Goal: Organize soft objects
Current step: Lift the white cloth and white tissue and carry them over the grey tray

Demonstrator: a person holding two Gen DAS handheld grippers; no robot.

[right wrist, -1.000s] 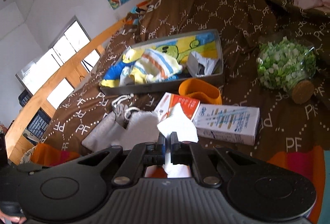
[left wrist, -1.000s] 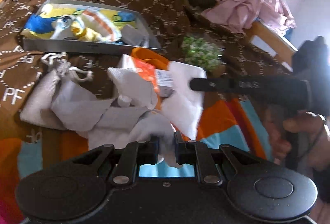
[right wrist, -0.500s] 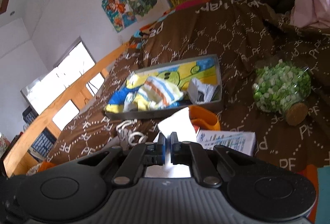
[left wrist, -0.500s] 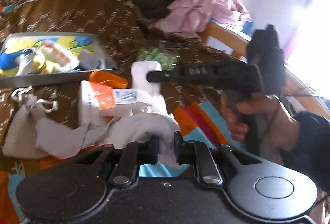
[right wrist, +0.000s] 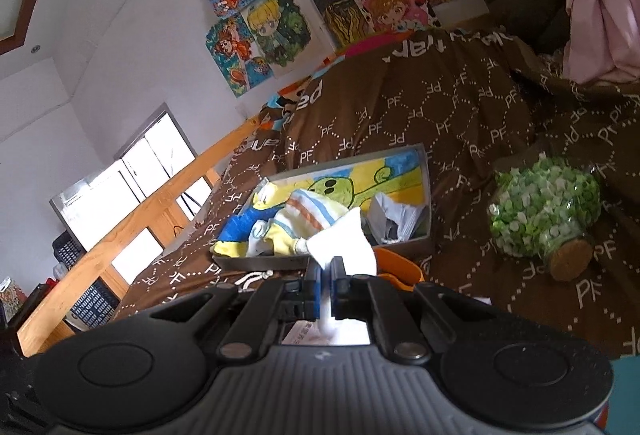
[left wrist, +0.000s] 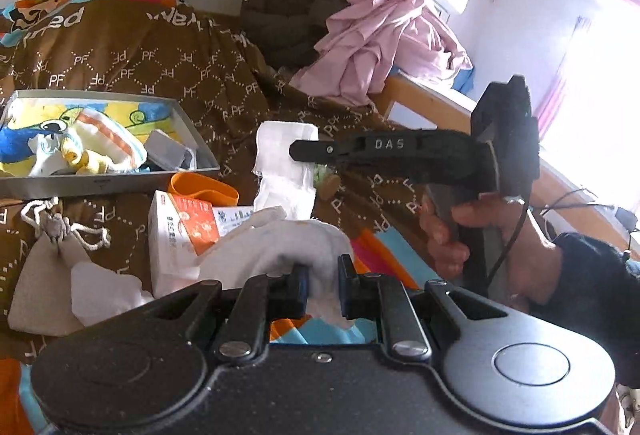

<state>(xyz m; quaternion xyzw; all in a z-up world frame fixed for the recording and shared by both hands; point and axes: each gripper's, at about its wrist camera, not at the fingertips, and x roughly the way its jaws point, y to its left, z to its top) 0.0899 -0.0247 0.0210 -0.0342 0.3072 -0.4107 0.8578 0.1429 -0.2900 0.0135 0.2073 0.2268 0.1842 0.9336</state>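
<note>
Left wrist view, left gripper (left wrist: pixel 323 285) pinching white cloth (left wrist: pixel 280 243) just in front of the grey tray (left wrist: pixel 108 183), right gripper (left wrist: pixel 294 151) clamped on its far corner, right of that tray.

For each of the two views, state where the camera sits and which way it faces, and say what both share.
Left wrist: behind the left gripper, facing across the bed; shows the right gripper and a hand.
Right wrist: behind the right gripper, facing the postered wall; no hand visible.
Shared: white cloth, grey tray.
</note>
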